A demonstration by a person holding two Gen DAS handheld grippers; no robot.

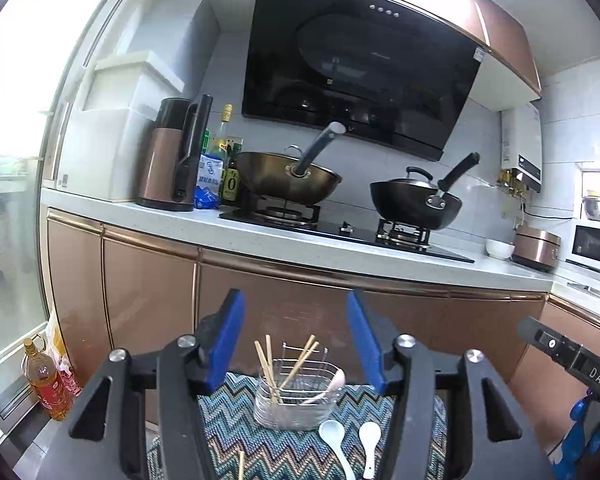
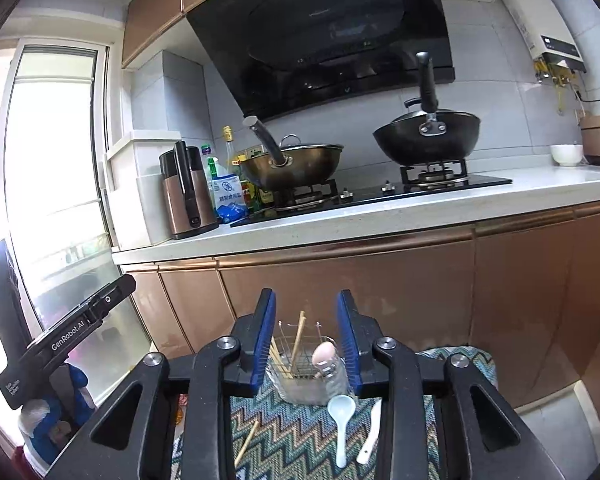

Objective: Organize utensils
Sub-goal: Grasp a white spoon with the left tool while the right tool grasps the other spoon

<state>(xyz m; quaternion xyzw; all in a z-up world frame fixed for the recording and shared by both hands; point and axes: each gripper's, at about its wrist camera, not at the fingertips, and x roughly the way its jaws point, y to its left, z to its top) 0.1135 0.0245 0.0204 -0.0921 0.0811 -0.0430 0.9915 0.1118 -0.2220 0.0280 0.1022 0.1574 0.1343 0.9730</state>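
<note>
Both tools, left tool (image 1: pixel 296 344) and right tool (image 2: pixel 306 340), are apart and hold nothing. Two white spoons (image 1: pixel 332 436) and one chopstick (image 2: pixel 246 442) lie on the zigzag cloth (image 2: pixel 300 440) before the wire holder (image 1: pixel 296 396); a careless push may tip this light holder.

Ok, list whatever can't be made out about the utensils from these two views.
- Loose chopstick: left wrist view, bottom edge cuts it off; count unclear.
- White spoon: right wrist view, partly behind the right gripper finger.
- Holder contents: both views, wire and glare blur the utensil count.
- Left gripper: open, holding nothing.
</note>
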